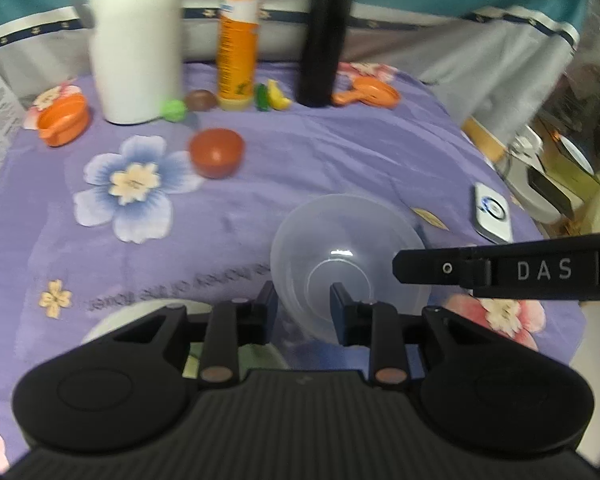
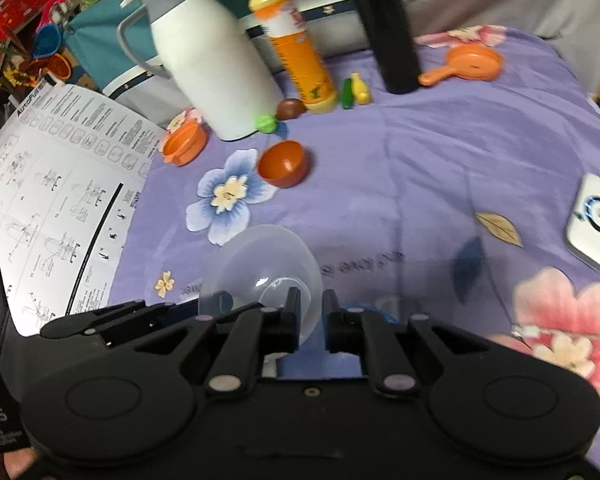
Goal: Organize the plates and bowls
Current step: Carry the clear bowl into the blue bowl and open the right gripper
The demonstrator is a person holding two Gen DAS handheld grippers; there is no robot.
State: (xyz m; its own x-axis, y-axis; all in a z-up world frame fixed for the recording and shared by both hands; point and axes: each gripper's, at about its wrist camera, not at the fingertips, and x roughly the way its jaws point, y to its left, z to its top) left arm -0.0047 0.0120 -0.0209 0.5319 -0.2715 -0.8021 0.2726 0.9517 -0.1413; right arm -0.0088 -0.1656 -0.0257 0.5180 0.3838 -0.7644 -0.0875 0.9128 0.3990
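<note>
A clear plastic bowl (image 1: 340,248) is held tilted above the purple flowered cloth (image 1: 340,152); it also shows in the right wrist view (image 2: 260,264). My right gripper (image 2: 311,312) is shut on the bowl's rim. My left gripper (image 1: 304,304) is open, its fingers either side of the bowl's near edge, not closed on it. A pale plate (image 1: 112,320) lies below the left gripper, mostly hidden. A red-brown bowl (image 1: 217,152) sits further back, also seen in the right wrist view (image 2: 284,162).
At the back stand a white jug (image 1: 136,40), an orange bottle (image 1: 238,36) and a black cylinder (image 1: 326,36). An orange cup (image 1: 62,120), an orange toy pan (image 1: 370,96) and small toy foods lie nearby. A white device (image 1: 492,212) sits right; an instruction sheet (image 2: 52,208) lies left.
</note>
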